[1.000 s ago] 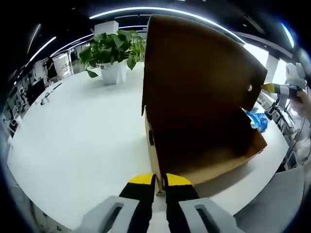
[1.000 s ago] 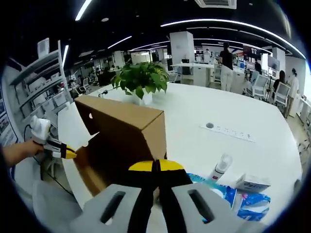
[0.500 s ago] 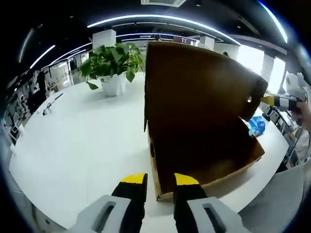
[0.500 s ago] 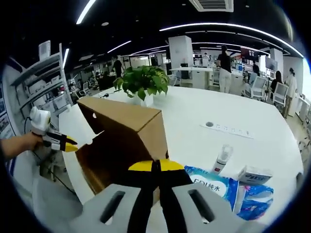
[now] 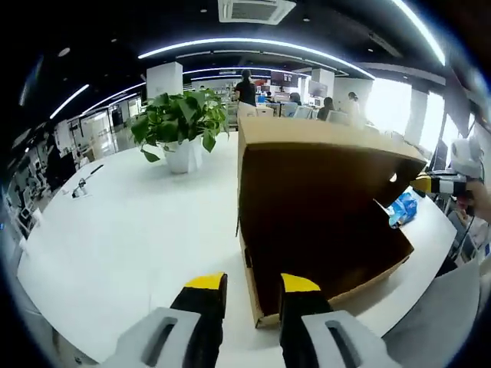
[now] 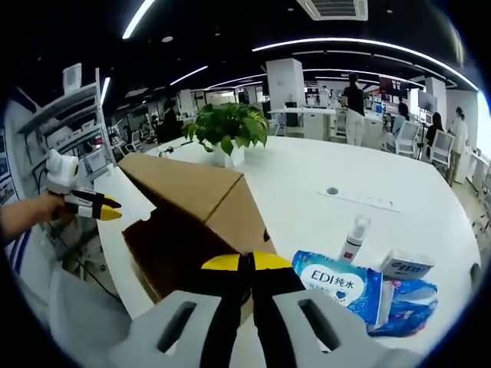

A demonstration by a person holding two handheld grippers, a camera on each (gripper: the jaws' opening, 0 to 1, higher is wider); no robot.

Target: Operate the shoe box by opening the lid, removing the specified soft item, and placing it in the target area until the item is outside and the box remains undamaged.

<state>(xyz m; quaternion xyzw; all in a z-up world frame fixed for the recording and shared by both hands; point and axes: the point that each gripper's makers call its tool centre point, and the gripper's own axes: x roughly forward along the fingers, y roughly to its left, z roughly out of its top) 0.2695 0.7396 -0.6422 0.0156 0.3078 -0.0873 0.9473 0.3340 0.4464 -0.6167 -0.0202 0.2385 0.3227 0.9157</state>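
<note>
A brown cardboard shoe box stands on the white table with its lid raised; the inside is dark and I cannot make out any item in it. My left gripper is open just in front of the box's near corner, nothing between its jaws. My right gripper is shut, apparently on the lid's side flap. That same right gripper reaches the flap from the right in the left gripper view. A hand holds the left gripper beyond the box's far side.
A potted plant stands behind the box. Beside the box lie a blue wipes pack, a white bottle, a small white carton and a blue bag. A socket strip sits mid-table. People stand far back.
My left gripper was shut on the box's near corner a second ago; it has opened and drawn back slightly. The lid has tipped lower. The right gripper stays shut.
</note>
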